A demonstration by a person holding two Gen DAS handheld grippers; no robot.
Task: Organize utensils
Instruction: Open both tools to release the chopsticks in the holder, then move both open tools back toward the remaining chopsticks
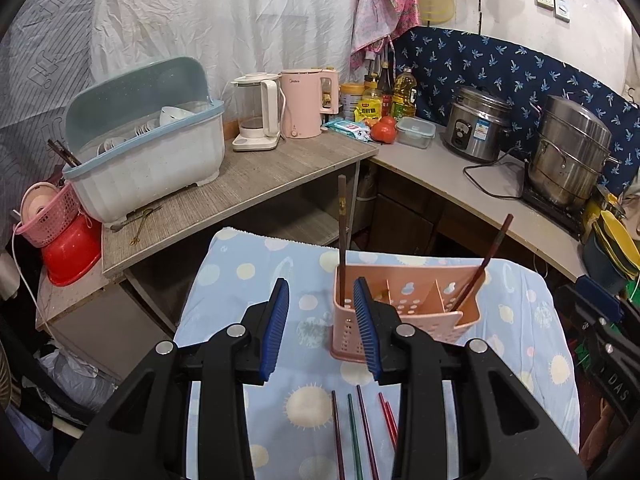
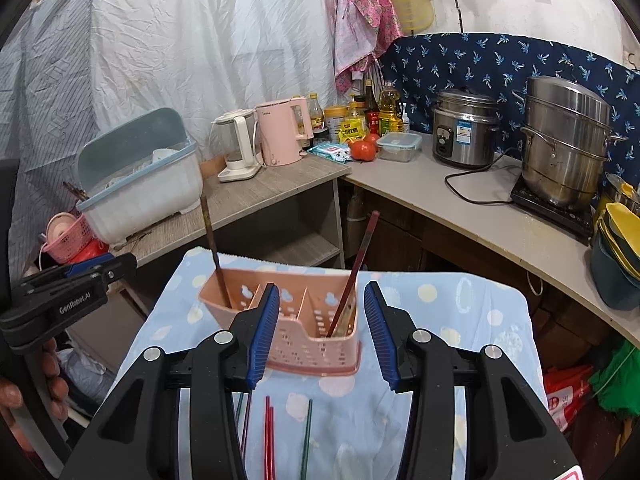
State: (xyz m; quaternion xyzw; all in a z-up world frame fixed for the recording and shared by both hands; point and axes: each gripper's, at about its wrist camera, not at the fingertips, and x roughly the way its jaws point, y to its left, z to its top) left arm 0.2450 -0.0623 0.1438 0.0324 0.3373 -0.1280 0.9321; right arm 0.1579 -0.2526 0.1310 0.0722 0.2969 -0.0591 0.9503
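Both claws spread wide and empty: left gripper [image 1: 321, 322] hovering over the cloth just left of the holder, right gripper [image 2: 320, 332] hovering in front of the holder's right end. Nothing pinched between either pair of blue pads [image 2: 264, 336].

Under the fingers, loose chopsticks lying flat on the blue patterned cloth [image 1: 248, 280], near edge of the table: a dark maroon one [image 1: 337, 436], a green one [image 1: 354, 440], a purple one [image 1: 367, 436] and a red pair [image 2: 269, 440] touching each other; from the right wrist view, a second green stick [image 2: 306, 436] apart to the right. Exact count hard to fix, since the gripper bodies hide the lower ends.

Further back, on the same cloth, the pink perforated holder [image 1: 404, 320], upright, split into compartments. Already loaded: one brown chopstick [image 1: 342, 236] standing nearly vertical in the left end compartment, one reddish-brown chopstick [image 1: 486, 258] leaning outward in the right end compartment. Middle compartments apparently bare.

Judged from this: early in the job, two sticks stowed, several more yet to go. Likely next: drop onto one of the flat sticks, pinch, lift, stand in a compartment. Thin sticks flat on soft cloth, so probably a fiddly pick.
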